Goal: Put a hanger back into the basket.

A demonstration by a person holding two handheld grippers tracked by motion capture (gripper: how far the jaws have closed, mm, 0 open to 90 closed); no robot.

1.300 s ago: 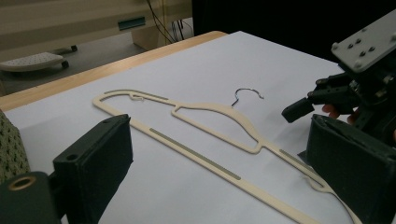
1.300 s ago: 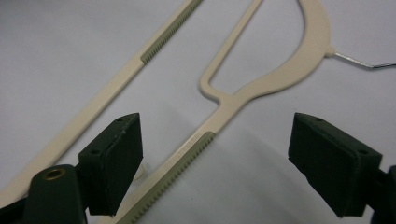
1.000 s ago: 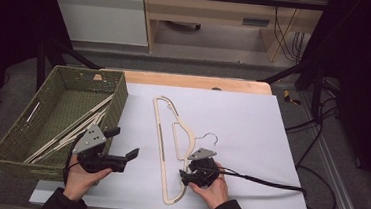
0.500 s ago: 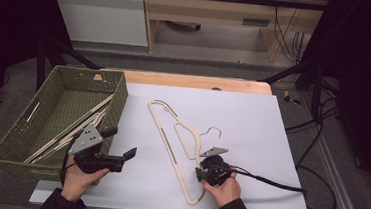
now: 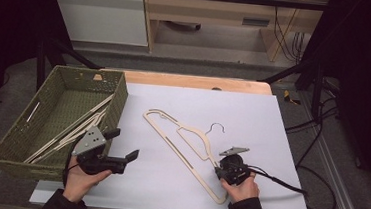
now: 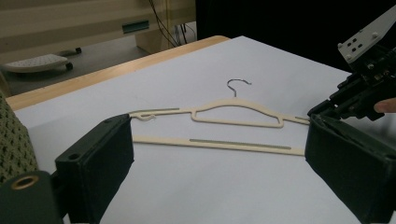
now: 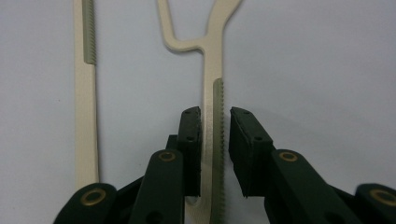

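hanger (image 5: 185,144) | right gripper (image 7: 215,135) narrowly parted, straddling its arm | left gripper (image 6: 215,154) wide open, empty

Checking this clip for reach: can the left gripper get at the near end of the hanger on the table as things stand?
Probably yes. The left gripper is open, and bare white table lies between it and the hanger. The basket sits off to its other side. The right gripper already straddles the hanger's other shoulder.
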